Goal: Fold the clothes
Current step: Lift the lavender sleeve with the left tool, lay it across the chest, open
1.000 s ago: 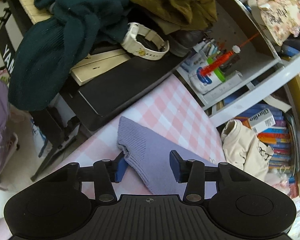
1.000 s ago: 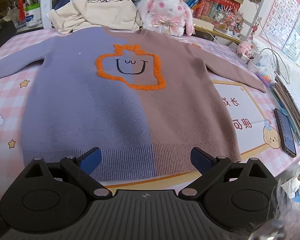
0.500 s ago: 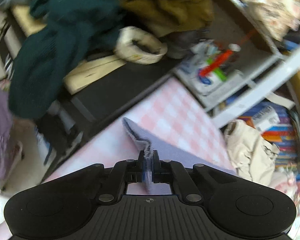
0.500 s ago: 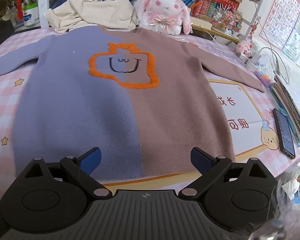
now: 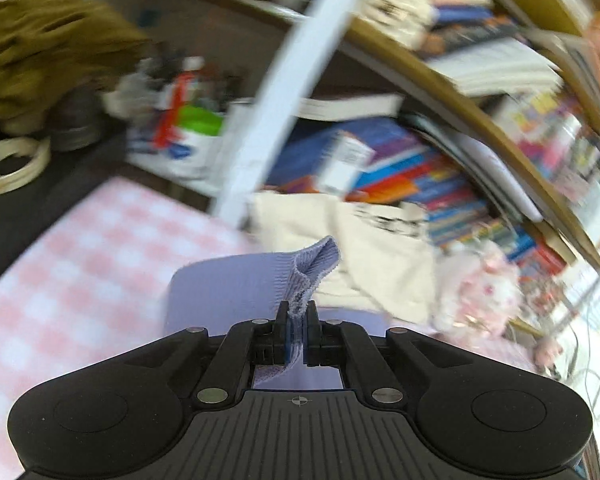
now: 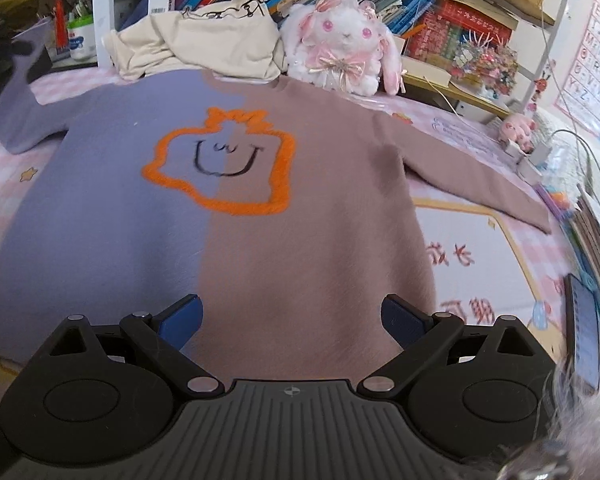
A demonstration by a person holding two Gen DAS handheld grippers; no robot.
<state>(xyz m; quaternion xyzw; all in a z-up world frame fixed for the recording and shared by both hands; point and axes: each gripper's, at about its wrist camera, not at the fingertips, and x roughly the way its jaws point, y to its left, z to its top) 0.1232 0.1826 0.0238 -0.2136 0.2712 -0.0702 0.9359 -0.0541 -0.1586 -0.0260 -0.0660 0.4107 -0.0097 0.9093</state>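
Observation:
A half-lilac, half-brown sweater (image 6: 228,240) with an orange smiling outline lies flat on the pink checked table cover (image 6: 4,168). My left gripper (image 5: 297,320) is shut on the lilac sleeve's ribbed cuff (image 5: 312,268) and holds it lifted; the raised sleeve (image 6: 24,92) also shows at the left of the right wrist view. My right gripper (image 6: 292,318) is open and empty, just above the sweater's hem. The brown sleeve (image 6: 480,180) lies stretched out to the right.
A cream garment (image 6: 204,40) and a white plush rabbit (image 6: 340,48) sit at the table's back edge before bookshelves (image 6: 440,12). A phone (image 6: 586,320) and notebooks (image 6: 596,236) lie at the right edge. A pen cup (image 5: 188,136) stands on the left shelf.
My left gripper closed on the lilac cuff, lifted it and swung right toward the sweater body. The right gripper moved slightly forward over the hem, still open.

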